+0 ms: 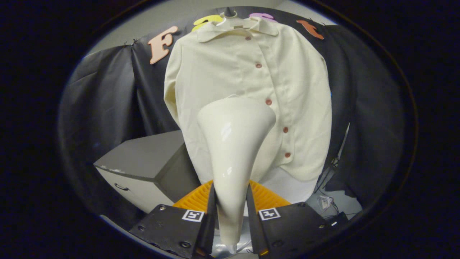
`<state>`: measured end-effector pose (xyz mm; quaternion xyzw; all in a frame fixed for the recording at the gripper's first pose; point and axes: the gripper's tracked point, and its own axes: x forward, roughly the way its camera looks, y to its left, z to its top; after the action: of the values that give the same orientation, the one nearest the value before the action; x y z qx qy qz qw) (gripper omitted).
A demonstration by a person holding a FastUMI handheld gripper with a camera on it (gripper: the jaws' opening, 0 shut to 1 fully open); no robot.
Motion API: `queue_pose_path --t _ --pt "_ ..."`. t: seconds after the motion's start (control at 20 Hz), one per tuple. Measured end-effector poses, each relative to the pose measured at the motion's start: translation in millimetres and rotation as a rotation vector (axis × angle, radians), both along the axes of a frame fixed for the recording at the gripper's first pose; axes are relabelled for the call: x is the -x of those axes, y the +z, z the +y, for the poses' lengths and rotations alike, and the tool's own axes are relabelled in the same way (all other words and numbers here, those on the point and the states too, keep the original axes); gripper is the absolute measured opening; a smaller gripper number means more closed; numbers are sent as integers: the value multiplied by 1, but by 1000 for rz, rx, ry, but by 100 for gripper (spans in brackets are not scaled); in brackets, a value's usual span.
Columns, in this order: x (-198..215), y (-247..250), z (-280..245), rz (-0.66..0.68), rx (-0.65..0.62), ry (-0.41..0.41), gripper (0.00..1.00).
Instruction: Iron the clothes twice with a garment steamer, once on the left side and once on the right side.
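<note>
A cream button-up shirt [222, 75] hangs on a hanger against the dark booth wall, its row of reddish buttons running down right of centre. The glossy white garment steamer [233, 144] stands upright between my fingers, its narrow handle clamped by both and its wide head flaring out against the shirt's lower left panel, just left of the buttons. My gripper [230, 205] is shut on the steamer handle.
A grey cabinet [143, 162] with a drawer handle stands to the lower left of the shirt. An orange ribbed basket [264, 196] sits just behind the fingers. Cables [325, 201] lie on the floor at the lower right.
</note>
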<state>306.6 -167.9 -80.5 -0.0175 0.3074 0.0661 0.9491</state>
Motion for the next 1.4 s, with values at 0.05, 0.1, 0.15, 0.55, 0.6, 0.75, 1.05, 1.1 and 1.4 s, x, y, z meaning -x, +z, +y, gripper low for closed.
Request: queue_pose_path --t 0.05,0.1,0.15,0.55,0.6,0.75,1.05,1.1,1.4 --pt "-6 22 -3 -22 -1 -9 41" --pt "-15 41 -7 -45 -6 -21 41" --pt "-20 57 -16 -65 -7 -31 41" --pt "-90 151 -43 -228 9 -124 41" --pt "-98 161 -48 -255 20 -140 41" --pt "-132 178 -59 -315 20 -202 41" --pt "-159 164 -87 -283 11 -239 41" --pt "-161 159 -91 -272 19 -245 41" --pt "-159 133 -109 -198 62 -254 41"
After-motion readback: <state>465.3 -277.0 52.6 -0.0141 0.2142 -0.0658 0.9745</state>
